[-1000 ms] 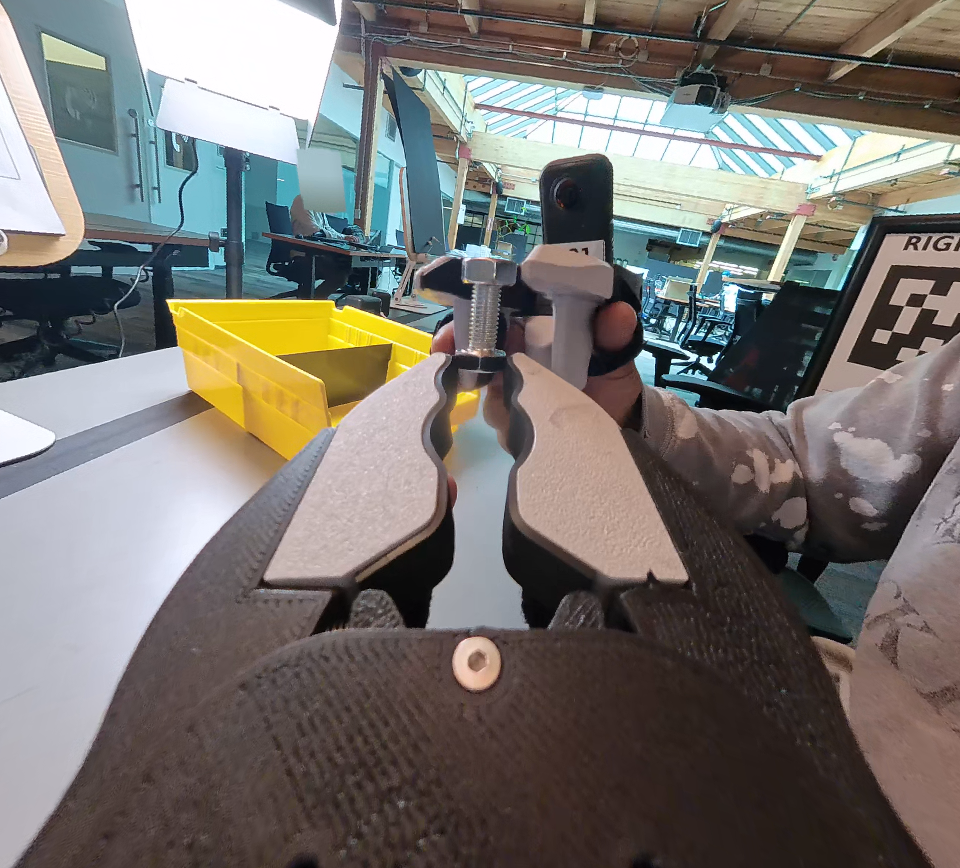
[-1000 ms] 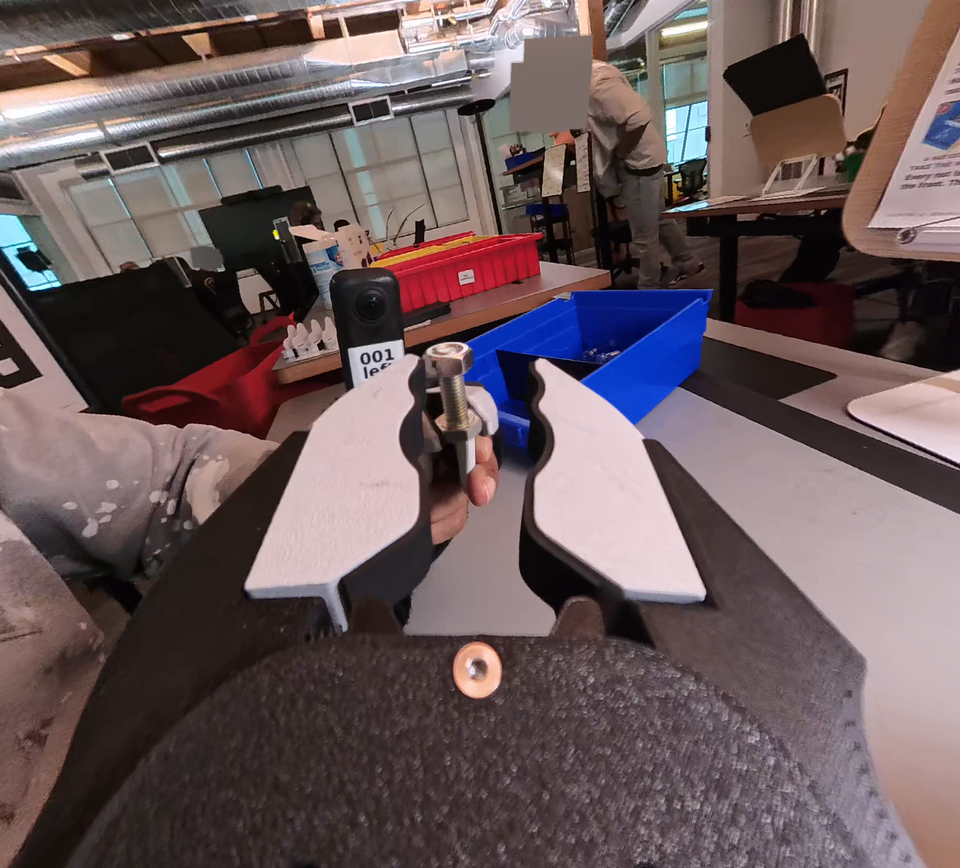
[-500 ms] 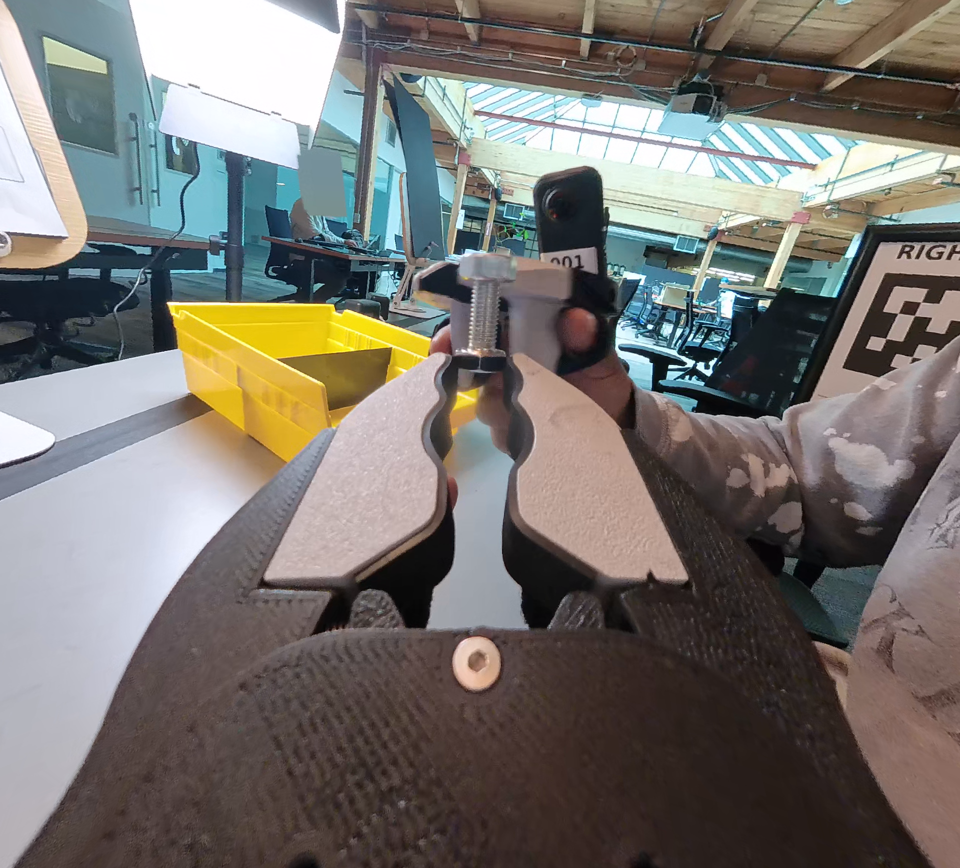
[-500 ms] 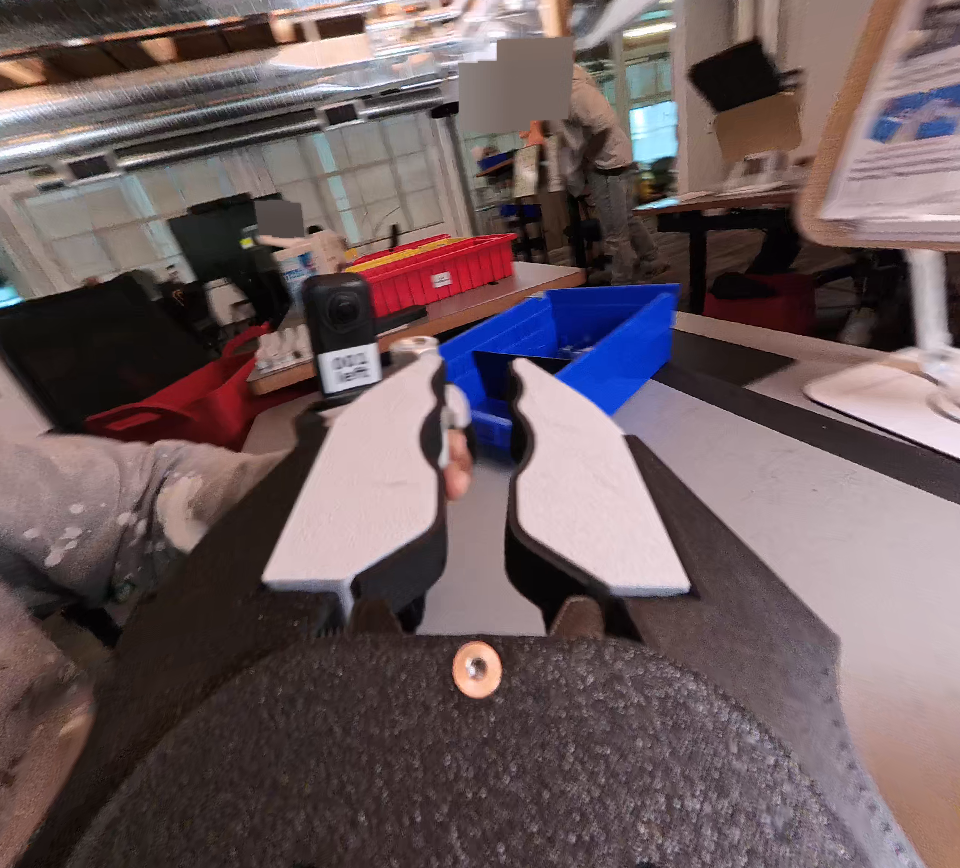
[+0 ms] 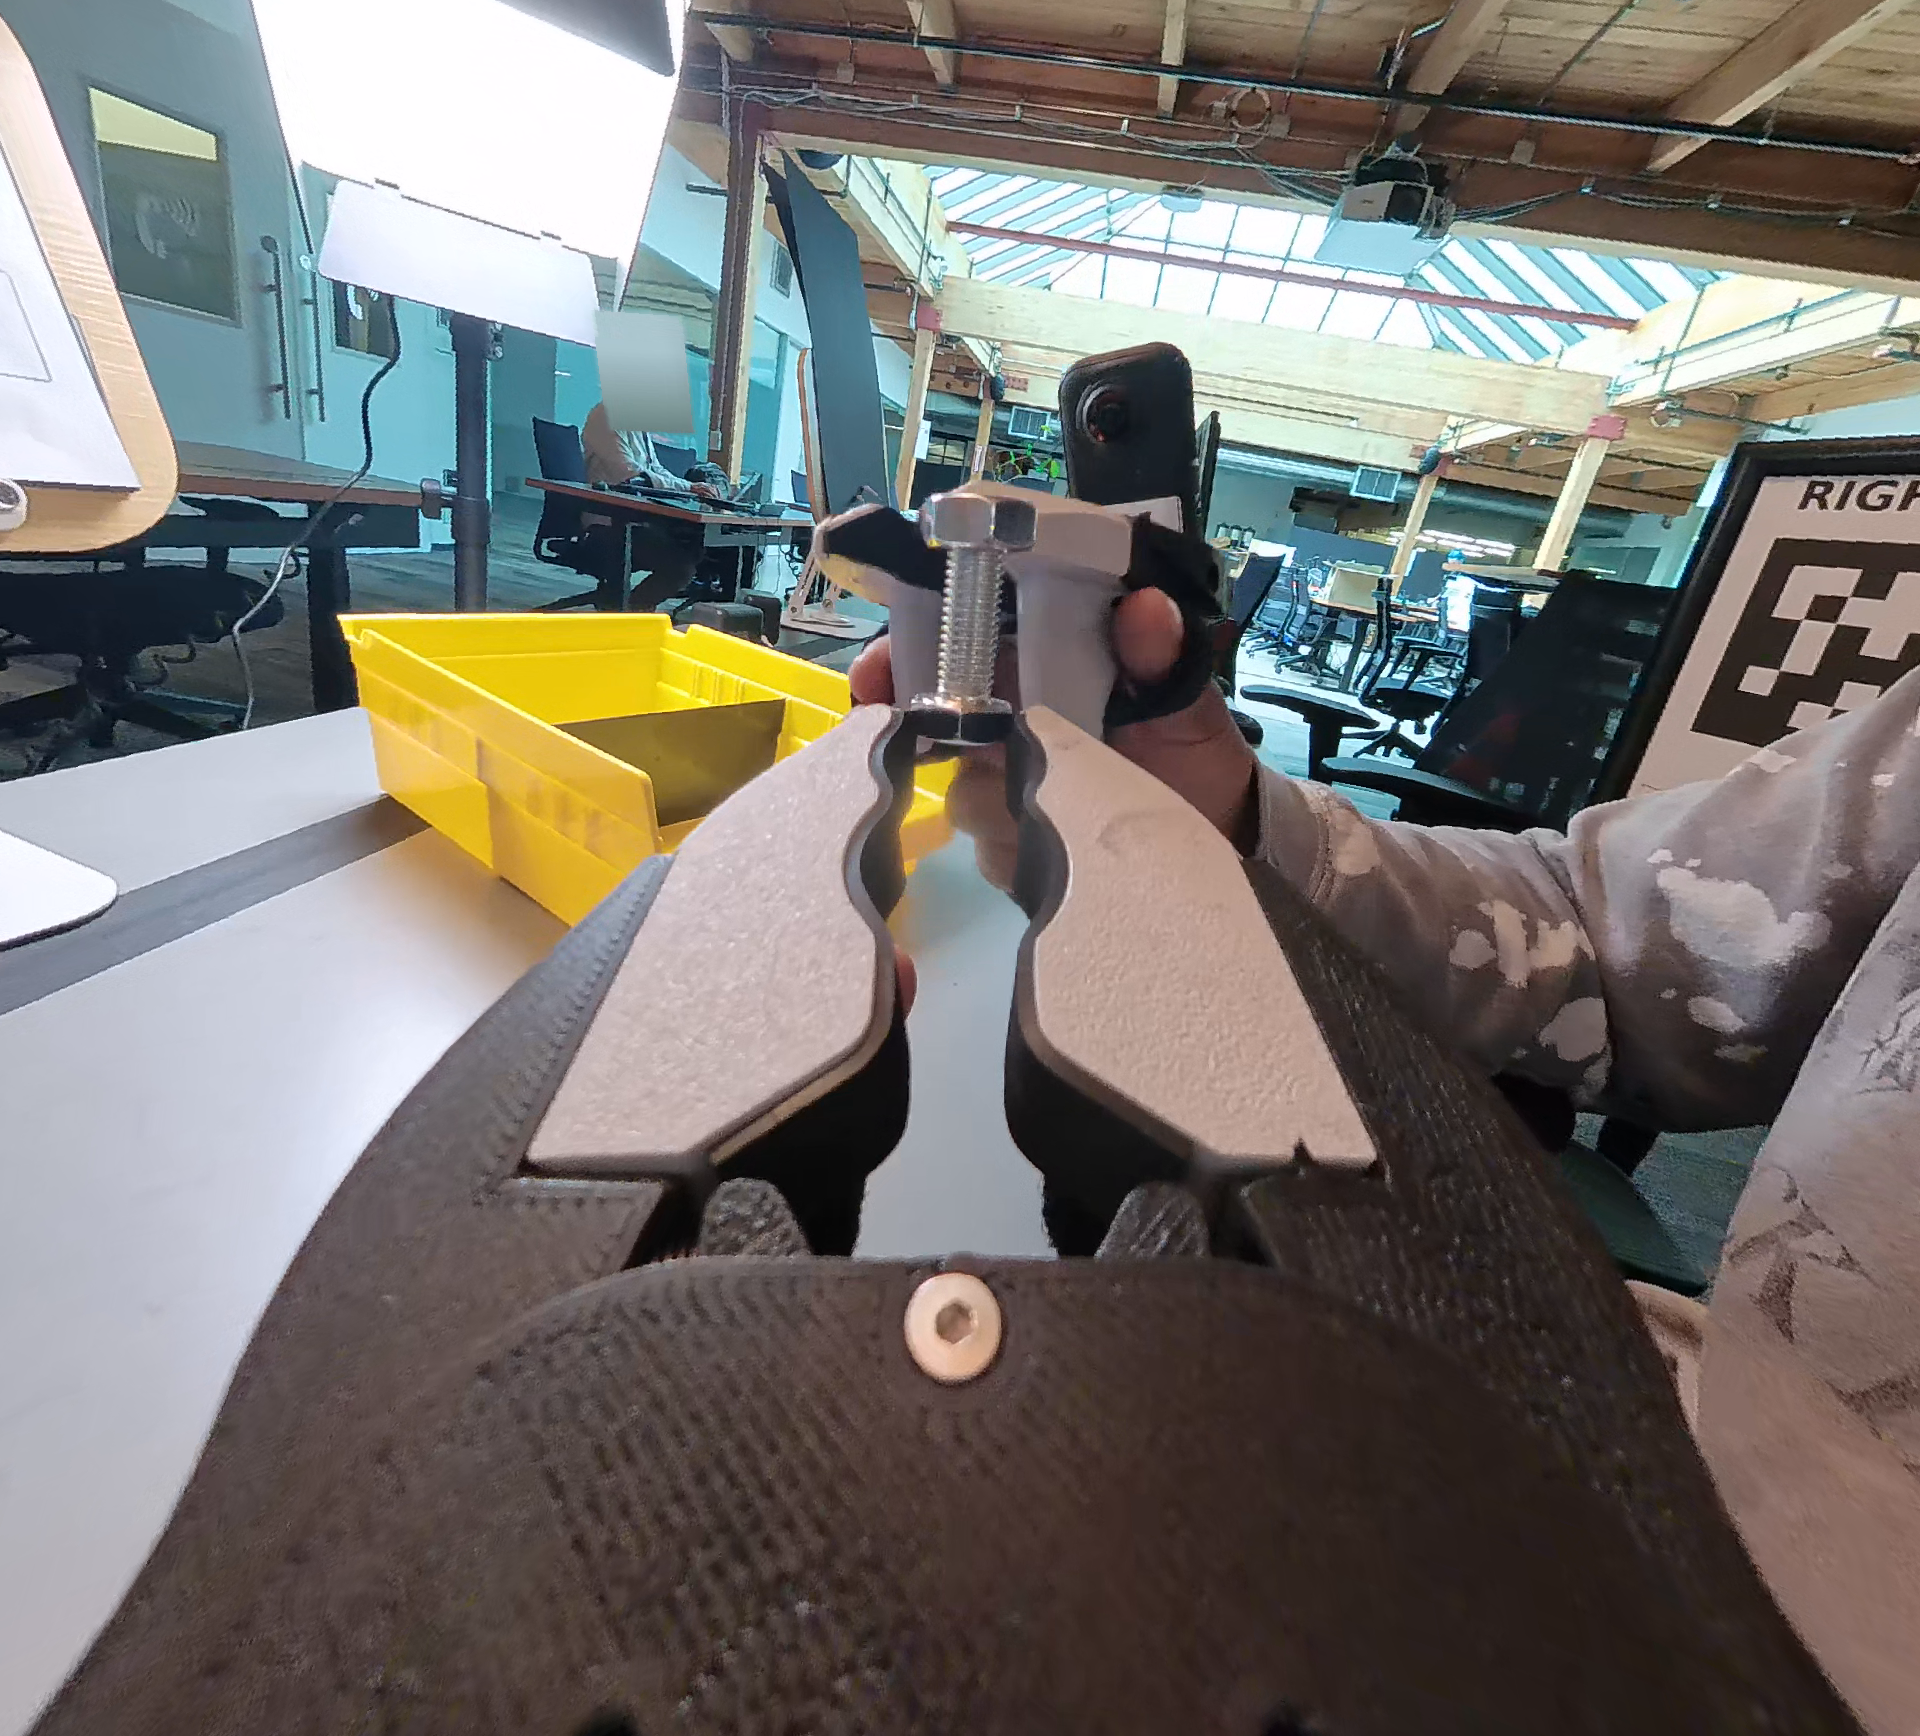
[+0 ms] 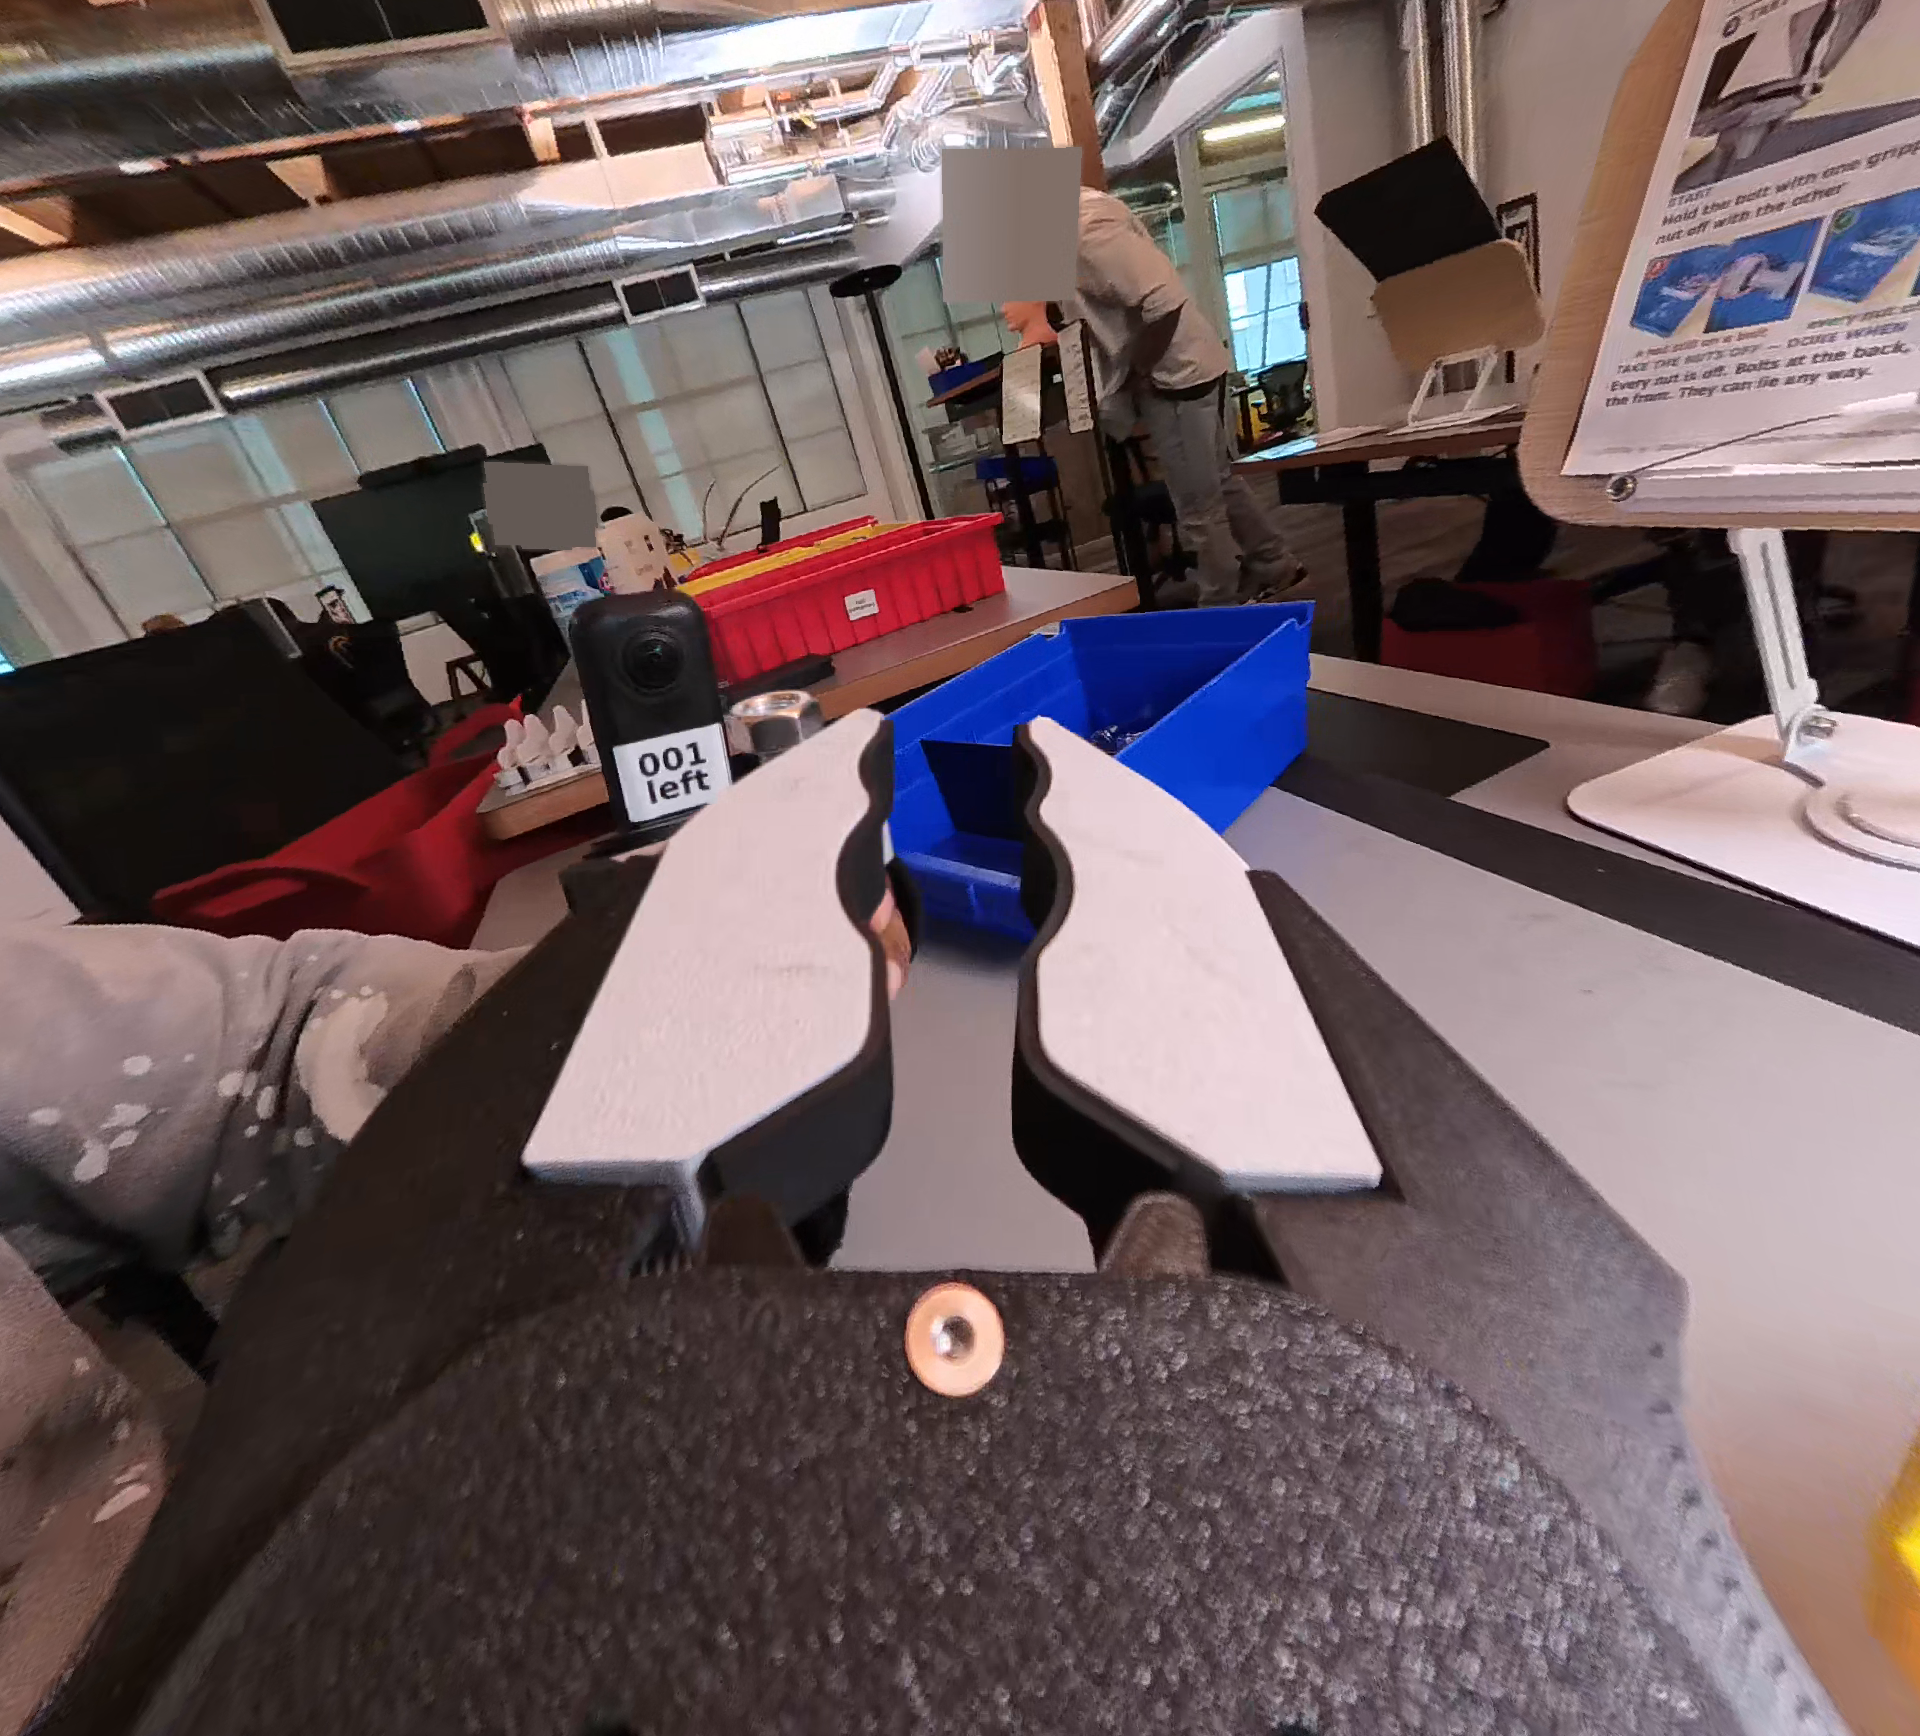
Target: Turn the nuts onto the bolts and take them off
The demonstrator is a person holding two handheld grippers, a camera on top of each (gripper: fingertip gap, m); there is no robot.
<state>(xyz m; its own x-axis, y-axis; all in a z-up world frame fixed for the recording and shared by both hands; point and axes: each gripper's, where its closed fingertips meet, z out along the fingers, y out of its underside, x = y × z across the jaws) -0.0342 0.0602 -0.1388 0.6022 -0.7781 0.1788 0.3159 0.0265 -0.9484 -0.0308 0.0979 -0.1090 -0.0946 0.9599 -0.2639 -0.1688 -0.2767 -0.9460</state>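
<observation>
A silver bolt [image 5: 971, 616] stands upright, head up, with a dark nut [image 5: 954, 722] on its lower end. My left gripper [image 5: 958, 751] is shut on the nut and holds it above the table. My right gripper [image 6: 956, 741] is open and empty. In the left wrist view its grey fingers [image 5: 1070, 564] show just behind the bolt head. In the right wrist view the bolt head [image 6: 774, 718] peeks out left of my left finger, outside the jaws. The left gripper is mostly hidden there; its black camera [image 6: 644, 699] shows.
A yellow bin [image 5: 499, 710] sits on the grey table [image 5: 208, 1011] to the left. A blue bin [image 6: 1195, 710] with small parts sits ahead of the right gripper. A white clipboard stand [image 6: 1766, 803] is at the right. People and desks are far behind.
The right gripper has swung right and its jaws have narrowed. The bolt that stood between its fingers now sits left of them. The left gripper has kept its hold and barely moved.
</observation>
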